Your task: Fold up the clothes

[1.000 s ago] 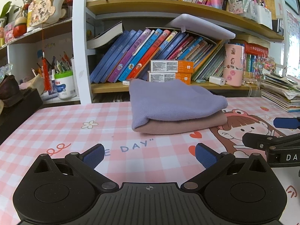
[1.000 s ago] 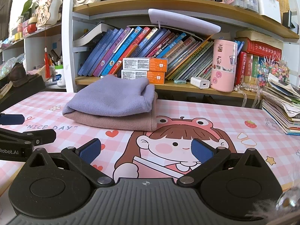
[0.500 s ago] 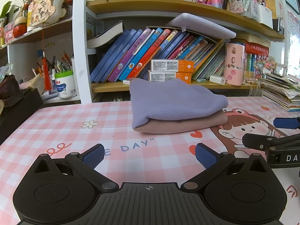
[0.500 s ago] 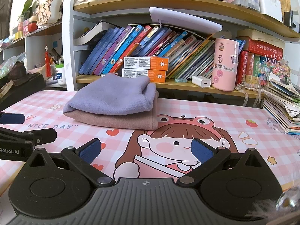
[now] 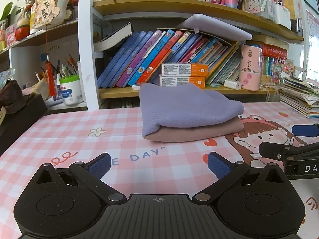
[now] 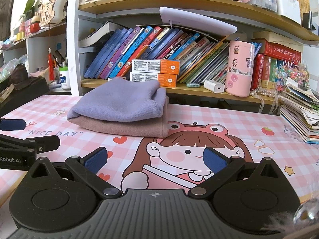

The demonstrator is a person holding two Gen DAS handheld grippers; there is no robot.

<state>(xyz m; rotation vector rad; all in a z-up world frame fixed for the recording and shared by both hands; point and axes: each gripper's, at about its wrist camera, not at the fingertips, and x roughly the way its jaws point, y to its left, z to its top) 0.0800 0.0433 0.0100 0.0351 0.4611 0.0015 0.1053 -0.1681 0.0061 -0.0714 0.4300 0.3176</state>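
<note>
Two folded garments lie stacked at the back of the table: a lilac one (image 5: 185,107) (image 6: 119,101) on top of a dusty-pink one (image 5: 199,133) (image 6: 127,128). My left gripper (image 5: 159,164) hovers low over the pink checked mat (image 5: 69,131), well short of the stack, open and holding nothing. My right gripper (image 6: 155,159) stands open over the cartoon girl print (image 6: 191,149), to the right of and nearer than the stack, also empty. Each gripper shows at the edge of the other's view.
A bookshelf (image 5: 179,91) with leaning books, two orange boxes (image 6: 155,71) and a pink tin (image 6: 240,69) runs right behind the stack. A pile of magazines (image 6: 299,115) sits at the right edge. A dark box (image 5: 20,117) borders the left.
</note>
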